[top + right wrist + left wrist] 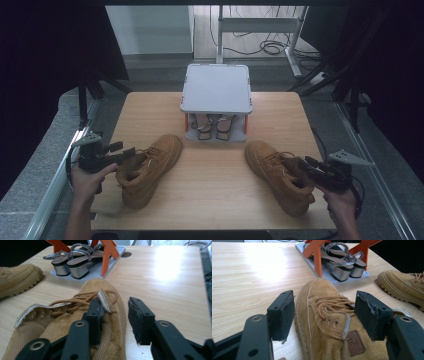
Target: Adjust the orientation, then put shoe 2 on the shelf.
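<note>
Left gripper (324, 315) jaws apart, straddling left boot (148, 167) near tabletop's left edge; right gripper (113, 320) jaws apart, one inside right boot (277, 175) collar, no clamp

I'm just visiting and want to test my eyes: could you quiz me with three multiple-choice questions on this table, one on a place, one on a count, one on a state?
1. Where are the sandals?
A on the rack's bottom shelf
B on its top
C on the floor

2. How many tan boots lie on the table?
A one
B two
C three

3. The left tongs are
A clamped shut on nothing
B open astride the left boot
C lying on the rack

A: they sit under the grey top.
B: left boot and right boot.
B: gaps show beside both pads.
</note>
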`<state>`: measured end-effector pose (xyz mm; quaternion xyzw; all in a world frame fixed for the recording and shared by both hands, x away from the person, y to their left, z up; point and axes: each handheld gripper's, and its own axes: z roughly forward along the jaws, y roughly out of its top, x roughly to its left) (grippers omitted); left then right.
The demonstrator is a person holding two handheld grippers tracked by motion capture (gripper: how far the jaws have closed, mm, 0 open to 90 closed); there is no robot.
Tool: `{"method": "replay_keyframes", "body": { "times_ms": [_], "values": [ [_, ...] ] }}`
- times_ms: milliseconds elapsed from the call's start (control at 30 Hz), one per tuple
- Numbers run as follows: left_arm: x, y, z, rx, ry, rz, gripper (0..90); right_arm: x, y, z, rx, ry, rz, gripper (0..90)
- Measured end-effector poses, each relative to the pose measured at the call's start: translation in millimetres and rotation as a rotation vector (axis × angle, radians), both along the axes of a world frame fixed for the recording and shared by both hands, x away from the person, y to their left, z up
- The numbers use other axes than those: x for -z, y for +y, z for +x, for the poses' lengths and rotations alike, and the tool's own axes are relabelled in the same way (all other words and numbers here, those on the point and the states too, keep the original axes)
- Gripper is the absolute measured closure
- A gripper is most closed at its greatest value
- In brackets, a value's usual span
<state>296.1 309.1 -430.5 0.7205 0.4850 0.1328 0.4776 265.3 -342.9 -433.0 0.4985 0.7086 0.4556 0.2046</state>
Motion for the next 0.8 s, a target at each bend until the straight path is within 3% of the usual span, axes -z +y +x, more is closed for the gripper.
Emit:
{"method": "replay_keyframes", "body": {
  "times_ms": [167,333,633,800],
  "values": [
    [-2.1,0.8,-2.1,-0.002,-0.004,0.002,33.4,-13.1,1.8,-0.7,-0.017,-0.042,0.026,49.7],
    [-5.4,1.4,-5.2,0.006,-0.014,0.000,33.4,-21.7,13.1,4.0,-0.046,-0.048,-0.030,45.6],
    [-8.8,1.4,-11.1,0.025,-0.004,0.025,33.4,-20.1,13.6,11.0,-0.061,0.009,-0.033,40.8],
    [-10.3,-0.8,-14.0,0.037,0.015,0.071,33.4,-20.0,11.7,11.5,-0.058,0.023,-0.055,40.0]
  ]
}}
